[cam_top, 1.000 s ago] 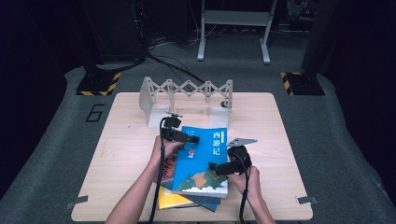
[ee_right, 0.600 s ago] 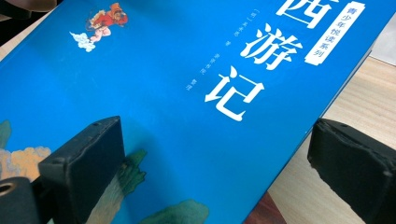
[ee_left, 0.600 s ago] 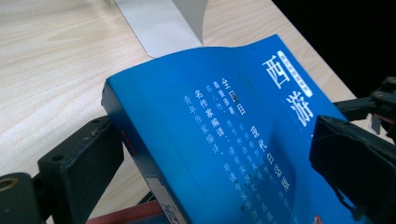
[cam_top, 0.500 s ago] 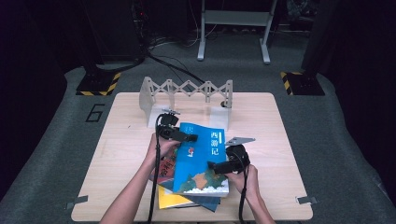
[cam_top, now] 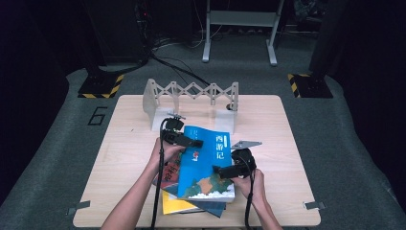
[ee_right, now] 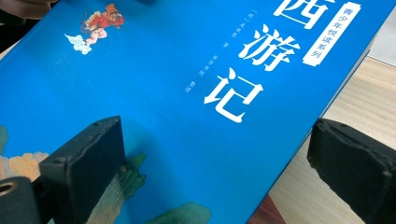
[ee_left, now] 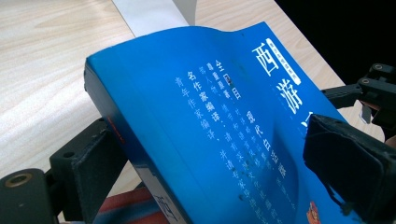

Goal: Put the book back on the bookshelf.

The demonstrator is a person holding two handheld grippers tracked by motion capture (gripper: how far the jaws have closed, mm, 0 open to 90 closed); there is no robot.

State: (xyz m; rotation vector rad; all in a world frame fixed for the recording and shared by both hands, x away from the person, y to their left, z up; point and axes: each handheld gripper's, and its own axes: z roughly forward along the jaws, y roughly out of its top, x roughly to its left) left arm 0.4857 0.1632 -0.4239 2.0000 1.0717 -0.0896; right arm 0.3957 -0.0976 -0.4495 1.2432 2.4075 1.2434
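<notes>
Blue book (cam_top: 207,163): top of the stack at the table's near edge, far end tilted up.
Left gripper (cam_top: 187,141): clamped across its spine corner.
Right gripper (cam_top: 224,171): jaws straddle its edge (bite unclear).
Tip: lift level toward the folding rack (cam_top: 191,96).

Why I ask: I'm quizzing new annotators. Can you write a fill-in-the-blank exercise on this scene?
1. The book between the left gripper's fingers has a ___ cover.
2. The yellow book lies ___ it in the stack.
3. The stack rests on a light ___ table.

Missing words: blue; under; wooden
</notes>
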